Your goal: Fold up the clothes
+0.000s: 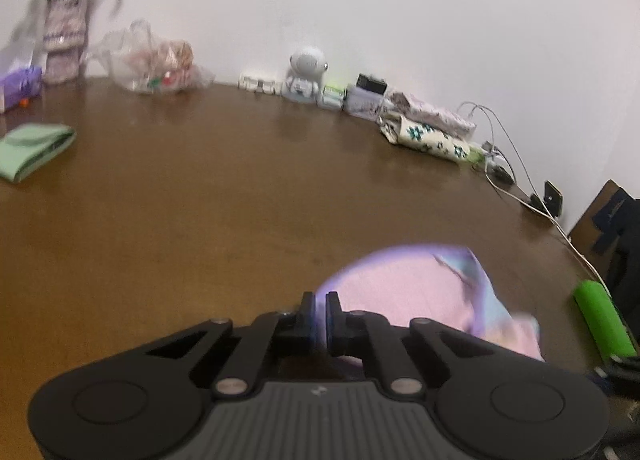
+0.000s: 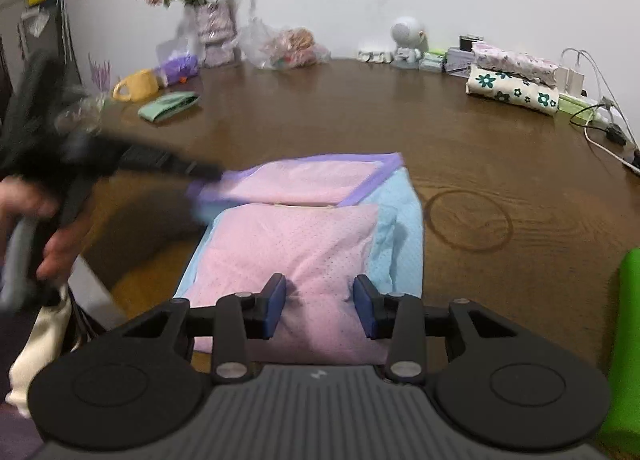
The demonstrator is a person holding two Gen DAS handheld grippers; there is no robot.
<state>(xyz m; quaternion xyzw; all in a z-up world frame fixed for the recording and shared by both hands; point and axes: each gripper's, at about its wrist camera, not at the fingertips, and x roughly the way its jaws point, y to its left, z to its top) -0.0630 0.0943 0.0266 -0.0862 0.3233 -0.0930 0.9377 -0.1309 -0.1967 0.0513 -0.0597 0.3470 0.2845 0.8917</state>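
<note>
Your brown table (image 2: 460, 147) ahead of both sets of fingers, pink, blue and purple garment (image 2: 304, 236) lying folded on it, your right gripper (image 2: 320, 306) fingers apart over its near pink edge, your left gripper (image 1: 320, 318) fingers together, pinching its purple hem.

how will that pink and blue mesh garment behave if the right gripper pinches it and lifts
The pink and blue mesh garment is probably floppy: it lies flat in soft folds and puckers between the right gripper. It looks thin and perforated, so likely light. Lifted from one pinch, the folded layers would probably sag and unfold on the wooden table.
</note>
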